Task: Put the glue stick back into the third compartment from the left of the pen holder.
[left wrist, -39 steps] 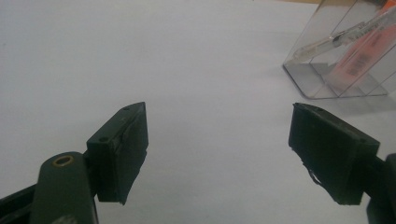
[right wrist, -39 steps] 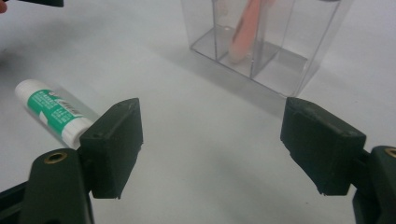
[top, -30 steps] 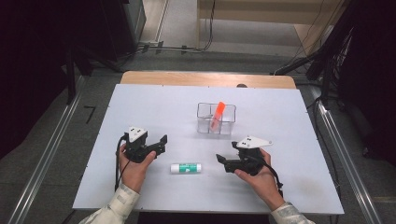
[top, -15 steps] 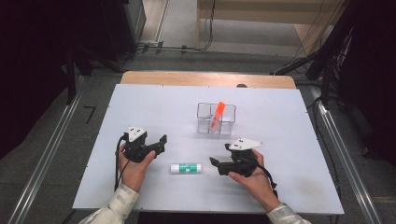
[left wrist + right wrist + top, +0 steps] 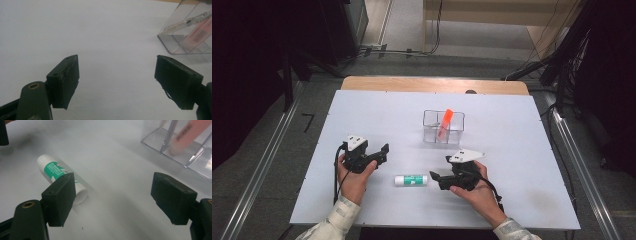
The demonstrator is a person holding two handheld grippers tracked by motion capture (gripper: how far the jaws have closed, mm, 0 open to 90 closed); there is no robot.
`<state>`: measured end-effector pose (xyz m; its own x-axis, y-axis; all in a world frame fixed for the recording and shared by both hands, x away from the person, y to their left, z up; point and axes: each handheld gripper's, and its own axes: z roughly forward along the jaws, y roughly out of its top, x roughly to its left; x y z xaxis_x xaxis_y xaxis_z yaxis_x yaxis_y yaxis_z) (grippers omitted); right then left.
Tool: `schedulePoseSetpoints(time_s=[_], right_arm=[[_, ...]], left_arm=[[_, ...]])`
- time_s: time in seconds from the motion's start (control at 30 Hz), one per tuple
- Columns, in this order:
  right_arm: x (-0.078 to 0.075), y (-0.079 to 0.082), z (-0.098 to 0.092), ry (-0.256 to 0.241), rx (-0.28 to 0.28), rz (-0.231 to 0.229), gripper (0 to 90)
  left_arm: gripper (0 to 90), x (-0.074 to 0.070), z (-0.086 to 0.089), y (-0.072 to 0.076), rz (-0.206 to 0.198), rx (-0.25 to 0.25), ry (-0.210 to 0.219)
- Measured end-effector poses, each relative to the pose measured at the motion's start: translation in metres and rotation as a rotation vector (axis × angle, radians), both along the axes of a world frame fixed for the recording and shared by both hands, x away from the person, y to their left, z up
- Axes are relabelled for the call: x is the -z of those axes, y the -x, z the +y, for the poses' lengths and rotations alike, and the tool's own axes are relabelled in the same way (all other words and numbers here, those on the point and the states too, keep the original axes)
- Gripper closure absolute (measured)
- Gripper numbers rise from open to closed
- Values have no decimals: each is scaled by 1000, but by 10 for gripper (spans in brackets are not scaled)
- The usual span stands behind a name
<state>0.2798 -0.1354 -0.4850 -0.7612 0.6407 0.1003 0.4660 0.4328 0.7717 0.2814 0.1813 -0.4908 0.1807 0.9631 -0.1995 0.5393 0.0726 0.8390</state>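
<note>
A white tube [image 5: 411,180] with a green label is seen lying on its side on the tabletop [image 5: 362,115], between the two grippers. The right gripper [image 5: 435,178] is held wide open just beside the tube's end, nothing being gripped. The left gripper [image 5: 384,151] is likewise held wide open and empty, pointed toward a clear box [image 5: 442,127].

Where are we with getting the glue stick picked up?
Done: an orange marker already stands in the clear organizer. In hand: the right gripper, jaws open, sits beside the glue stick lying on the table. Left: grasping it. The left gripper is open, idle.
</note>
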Motion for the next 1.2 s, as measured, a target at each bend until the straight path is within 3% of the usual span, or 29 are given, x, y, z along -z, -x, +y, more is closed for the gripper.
schedulePoseSetpoints(time_s=[1.2], right_arm=[[13, 11, 47, 75, -144, 14, 190]], left_arm=[[203, 0, 1, 0, -1, 2, 9]])
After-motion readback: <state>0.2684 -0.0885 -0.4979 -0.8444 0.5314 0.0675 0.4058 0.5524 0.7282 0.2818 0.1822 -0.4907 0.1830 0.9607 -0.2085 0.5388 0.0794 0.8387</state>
